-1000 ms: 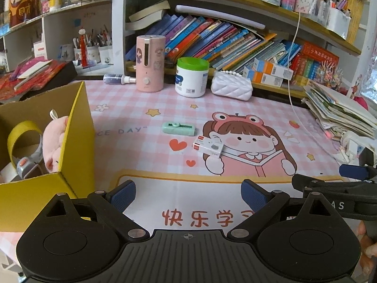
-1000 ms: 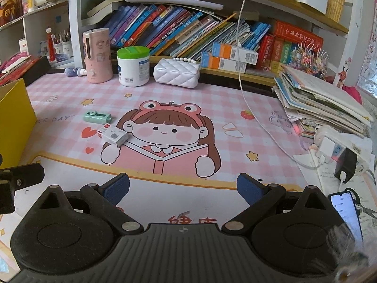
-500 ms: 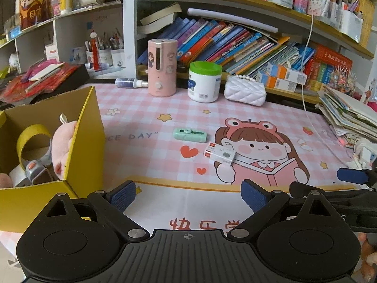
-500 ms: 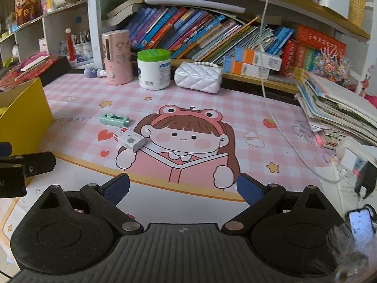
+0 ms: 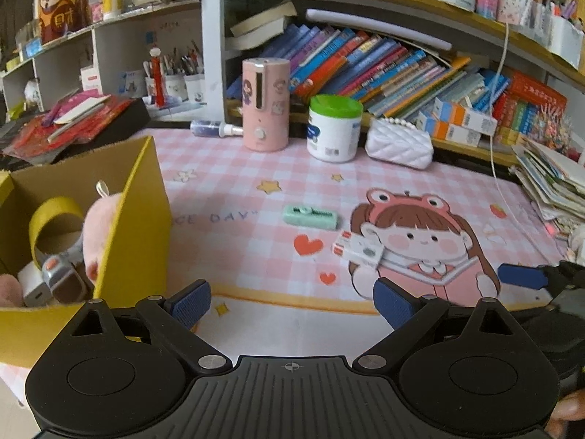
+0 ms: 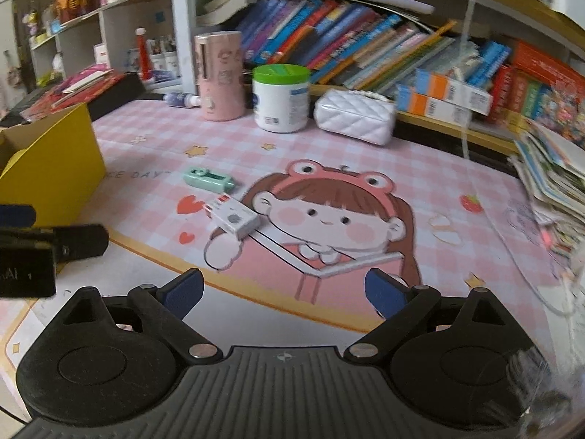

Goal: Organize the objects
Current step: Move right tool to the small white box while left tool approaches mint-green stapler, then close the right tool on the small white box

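From the left wrist, the left tool [image 5: 290,301] hangs low over the near edge of the bench [image 5: 226,168], its blue fingers spread wide with nothing between them. The yellow box [image 5: 140,226] stands just left of it, open at the top, and it already holds a roll of tape [image 5: 53,219] and a pink soft toy [image 5: 98,226], so I think that is where loose things go. Right of the box, out on the pink mat, lie a green case [image 5: 310,216] and a small white box [image 5: 357,249], close together but not touching. The mat between the yellow box and these two is bare, so there is room to reach in. From the right wrist, the right tool [image 6: 283,292] is also spread wide and holds nothing. The small white box [image 6: 232,216] lies ahead of it and a bit to the left, with the green case [image 6: 207,179] just behind. The yellow box [image 6: 55,161] is far to the left, and the left tool's dark body [image 6: 44,252] sits between, so that side is tight. The right side is open until the paper pile [image 6: 552,179].
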Motion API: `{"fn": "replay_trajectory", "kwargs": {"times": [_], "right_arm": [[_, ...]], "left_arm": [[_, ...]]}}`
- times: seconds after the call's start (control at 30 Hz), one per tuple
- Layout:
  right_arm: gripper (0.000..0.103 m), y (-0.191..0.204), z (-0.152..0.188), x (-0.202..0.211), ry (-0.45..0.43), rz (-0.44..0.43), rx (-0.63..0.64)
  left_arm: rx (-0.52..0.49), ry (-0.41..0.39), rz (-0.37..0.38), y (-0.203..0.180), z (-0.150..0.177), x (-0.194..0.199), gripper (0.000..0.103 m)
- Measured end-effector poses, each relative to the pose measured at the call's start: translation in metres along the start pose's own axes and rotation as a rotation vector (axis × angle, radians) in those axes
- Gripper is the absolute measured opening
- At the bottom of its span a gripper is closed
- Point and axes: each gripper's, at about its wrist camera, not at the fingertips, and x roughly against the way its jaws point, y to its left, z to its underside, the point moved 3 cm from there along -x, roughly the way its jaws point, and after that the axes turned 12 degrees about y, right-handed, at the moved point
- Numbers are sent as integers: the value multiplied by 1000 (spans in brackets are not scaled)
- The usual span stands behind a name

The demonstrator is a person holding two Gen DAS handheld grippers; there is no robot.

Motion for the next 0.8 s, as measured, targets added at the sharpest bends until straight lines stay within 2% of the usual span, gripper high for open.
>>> {"fn": "replay_trajectory", "kwargs": {"times": [0.3,0.5,0.63,0.8], "right_arm": [[94,22,-31,-48,-50,-92,132],[90,37,-51,-84,-30,-143,182],[79,42,-55,-100,7,-152,197],[53,39,-53,-106,17,-152,190]], "left_arm": [[16,-18,-41,9,-11,7,97],[17,-25,-65,15,-10,15,97],[19,-30,-78,18,-10,18,97],[26,-26,-83,20,-9,18,97]]}}
